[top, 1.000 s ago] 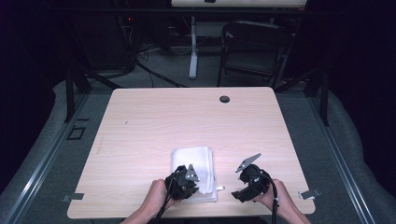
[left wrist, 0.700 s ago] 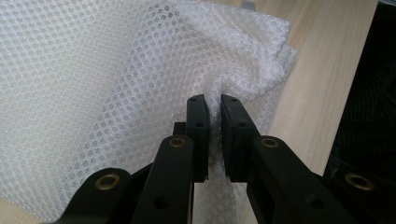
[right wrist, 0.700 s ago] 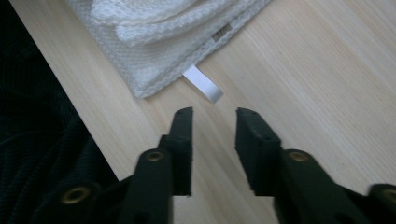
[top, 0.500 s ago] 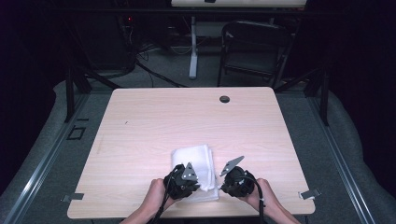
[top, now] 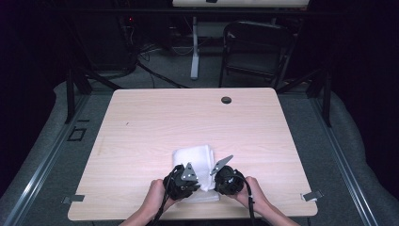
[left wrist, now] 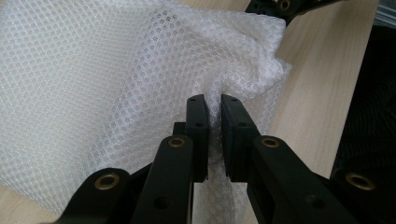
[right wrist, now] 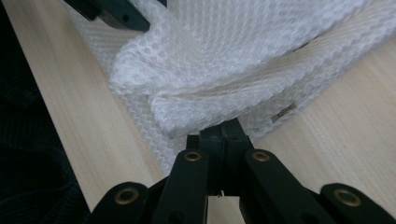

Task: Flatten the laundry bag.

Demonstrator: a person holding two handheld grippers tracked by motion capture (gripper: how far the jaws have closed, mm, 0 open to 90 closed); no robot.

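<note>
Your left gripper (left wrist: 212,135) sits at the seven o'clock corner of the folded white mesh-fabric bag (top: 195,162), which lies at the six o'clock edge of the light wood-grain table (top: 155,122). In the left gripper view its black jaws are nearly closed, with a bunched ridge of mesh pinched in the narrow gap between them. The hold is on a few gathered layers only. Lift from this grip and you risk the weave slipping out, or only the top layer rising while the lower layers stay on the table.

The bag itself is loose, with folds stacked unevenly and a woven edge band visible in the right gripper view. Open mesh can snag on a jaw corner; a sideways pull would then stretch or distort the fold rather than move it cleanly.

Your right gripper (right wrist: 219,135) rests at the five o'clock corner of the bag. Its jaws stand fully together, tips at the bag's edge under an overhanging fold. I cannot tell whether any fabric is caught between them; no mesh is visible in the seam. If it holds nothing, a two-handed lift loads the left grip alone and the bag swings or drops.

The two grippers are just beside each other in the high view. Pulling them apart unevenly could drag the bag over the near table edge.
</note>
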